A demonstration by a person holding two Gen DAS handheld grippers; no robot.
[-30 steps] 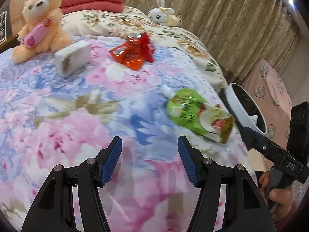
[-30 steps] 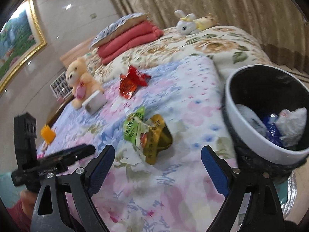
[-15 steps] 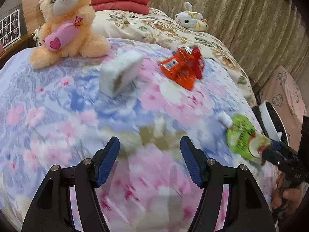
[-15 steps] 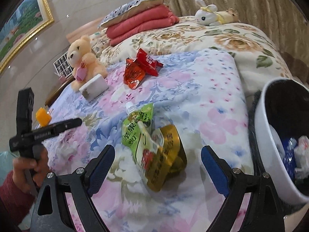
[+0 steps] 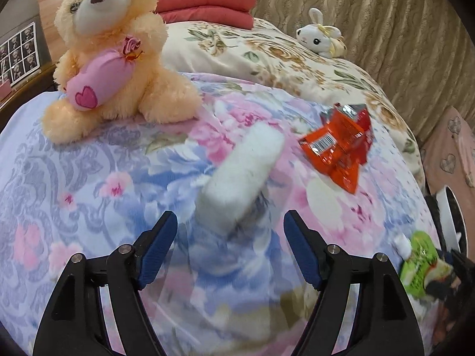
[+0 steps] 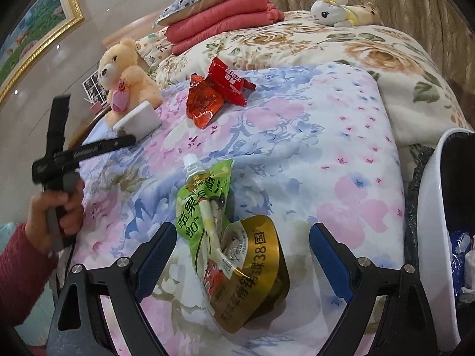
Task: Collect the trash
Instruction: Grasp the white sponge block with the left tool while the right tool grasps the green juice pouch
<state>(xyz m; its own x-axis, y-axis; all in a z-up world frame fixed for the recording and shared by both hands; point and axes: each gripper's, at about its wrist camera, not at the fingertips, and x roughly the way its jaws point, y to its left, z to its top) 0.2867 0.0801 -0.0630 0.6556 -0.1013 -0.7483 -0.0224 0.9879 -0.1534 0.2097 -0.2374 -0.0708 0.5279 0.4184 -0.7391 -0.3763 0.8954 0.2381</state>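
Bed under floral quilt, curtains behind. Left gripper spread, one white block just ahead. Right gripper spread, one green pouch between fingers; two red wrappers beyond; one bin rightward.

- My left gripper had blue pads.
- The pouch was green and gold.
- The wrapper was orange-red.
- The quilt bore pink and blue flowers.
- The block was white.

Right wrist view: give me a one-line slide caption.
Open right tongs straddle a green drink pouch on the floral bedspread, trash bin alongside.
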